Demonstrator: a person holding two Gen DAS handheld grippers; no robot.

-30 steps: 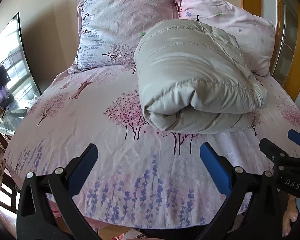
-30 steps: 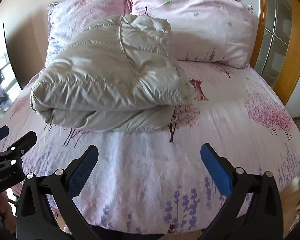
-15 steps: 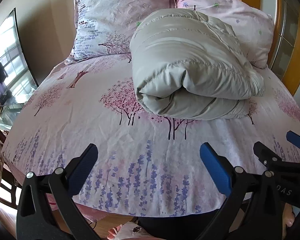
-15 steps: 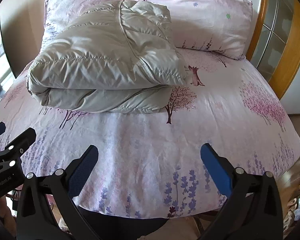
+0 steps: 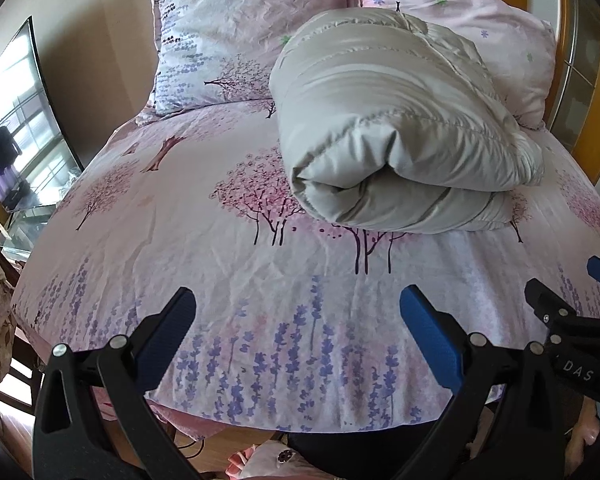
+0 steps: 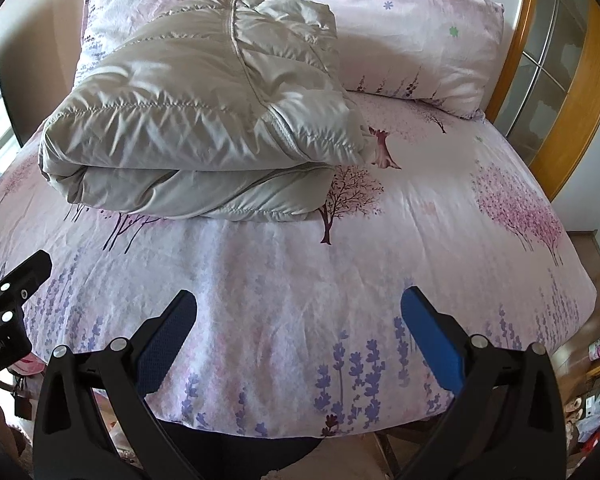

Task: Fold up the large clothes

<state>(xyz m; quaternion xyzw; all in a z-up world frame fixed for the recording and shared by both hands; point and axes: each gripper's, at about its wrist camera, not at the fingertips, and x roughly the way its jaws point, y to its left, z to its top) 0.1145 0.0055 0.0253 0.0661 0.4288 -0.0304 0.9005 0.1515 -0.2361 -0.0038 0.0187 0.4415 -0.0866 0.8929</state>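
A pale grey puffer jacket (image 5: pixel 396 128) lies folded into a thick bundle in the middle of the bed (image 5: pixel 236 264), its folded edge facing me; it also shows in the right wrist view (image 6: pixel 204 120). My left gripper (image 5: pixel 298 326) is open and empty, held over the foot of the bed, well short of the jacket. My right gripper (image 6: pixel 300 326) is open and empty too, likewise back near the foot edge. The right gripper also shows at the right edge of the left wrist view (image 5: pixel 572 320), and the left gripper at the left edge of the right wrist view (image 6: pixel 8 300).
Two floral pillows (image 5: pixel 252 28) (image 6: pixel 412 36) lean at the head of the bed behind the jacket. A wooden frame with glass panes (image 6: pixel 556 76) stands on the right. A window and a glass table (image 5: pixel 16 160) are on the left. Floor clutter shows at bottom right (image 6: pixel 596 396).
Both grippers have drawn back and lifted away from the jacket toward the foot of the bed. The jacket has stayed folded in place.
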